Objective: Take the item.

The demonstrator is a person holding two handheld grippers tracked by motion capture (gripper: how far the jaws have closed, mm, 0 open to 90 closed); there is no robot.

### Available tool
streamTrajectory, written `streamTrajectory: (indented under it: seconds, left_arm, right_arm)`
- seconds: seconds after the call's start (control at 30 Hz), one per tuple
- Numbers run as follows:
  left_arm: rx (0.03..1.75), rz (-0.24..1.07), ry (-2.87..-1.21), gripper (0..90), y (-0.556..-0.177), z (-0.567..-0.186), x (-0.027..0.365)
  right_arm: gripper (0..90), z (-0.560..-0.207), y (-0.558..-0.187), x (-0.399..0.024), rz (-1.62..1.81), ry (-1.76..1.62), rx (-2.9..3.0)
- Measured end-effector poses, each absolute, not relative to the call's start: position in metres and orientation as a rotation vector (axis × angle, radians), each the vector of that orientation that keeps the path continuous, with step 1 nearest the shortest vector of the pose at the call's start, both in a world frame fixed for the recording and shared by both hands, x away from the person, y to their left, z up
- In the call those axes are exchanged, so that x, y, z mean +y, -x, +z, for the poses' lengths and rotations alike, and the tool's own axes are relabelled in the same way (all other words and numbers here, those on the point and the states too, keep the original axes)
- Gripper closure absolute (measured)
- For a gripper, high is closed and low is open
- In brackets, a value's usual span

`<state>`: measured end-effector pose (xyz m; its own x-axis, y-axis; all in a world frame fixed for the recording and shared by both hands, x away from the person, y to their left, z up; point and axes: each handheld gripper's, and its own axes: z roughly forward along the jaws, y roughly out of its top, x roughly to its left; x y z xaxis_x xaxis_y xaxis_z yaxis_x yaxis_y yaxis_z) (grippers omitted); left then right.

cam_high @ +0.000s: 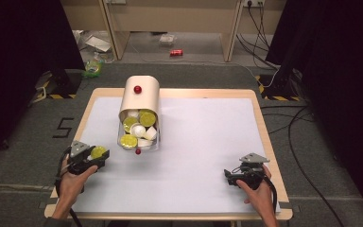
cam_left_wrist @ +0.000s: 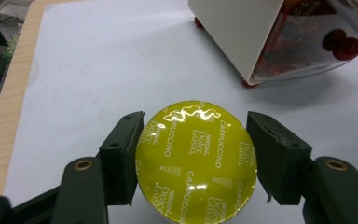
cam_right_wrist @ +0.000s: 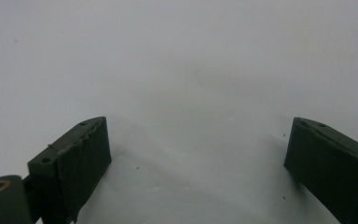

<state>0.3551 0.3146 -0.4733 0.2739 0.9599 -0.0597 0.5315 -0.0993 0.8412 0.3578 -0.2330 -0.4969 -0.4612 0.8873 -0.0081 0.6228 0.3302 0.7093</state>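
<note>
My left gripper point(cam_left_wrist: 196, 161) is squeezing one yellow capsule point(cam_left_wrist: 196, 163) between its jaws; the left gripper view is showing me "Cappuccino" print on the foil, unreadable from the high view. My right gripper point(cam_right_wrist: 198, 154) is gaping wide over bare white sheet point(cam_right_wrist: 191, 60). From above I am counting four more yellow lids and several white ones in the dispenser point(cam_high: 140, 101), which is sitting mid-table, just beside my left gripper, with two red knobs showing.
</note>
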Motion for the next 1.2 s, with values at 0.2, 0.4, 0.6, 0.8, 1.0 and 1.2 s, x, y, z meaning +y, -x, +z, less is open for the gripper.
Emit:
streamTrajectory:
  seconds: [0.2,0.4,0.6,0.8,1.0,1.2]
  left_arm:
    - [1.379,0.671,-1.753,38.6,-0.357,-0.480,0.314]
    - [1.395,0.660,-1.757,38.6,-0.358,-0.486,0.315]
    - [1.409,0.651,-1.777,38.5,-0.359,-0.492,0.317]
    - [1.412,0.637,-1.779,38.5,-0.360,-0.493,0.318]
    - [1.418,0.631,-1.774,38.2,-0.361,-0.492,0.318]
    - [1.410,0.628,-1.761,32.4,-0.363,-0.493,0.316]
  right_arm:
    - [6.9,-0.497,-0.358,-0.233,0.911,-1.333,2.205]
    - [6.9,-0.497,-0.358,-0.233,0.910,-1.333,2.205]
    - [6.9,-0.497,-0.358,-0.233,0.911,-1.334,2.205]
    - [6.9,-0.497,-0.358,-0.233,0.910,-1.333,2.205]
    - [6.9,-0.497,-0.358,-0.233,0.910,-1.332,2.205]
    - [6.9,-0.497,-0.358,-0.233,0.911,-1.335,2.205]
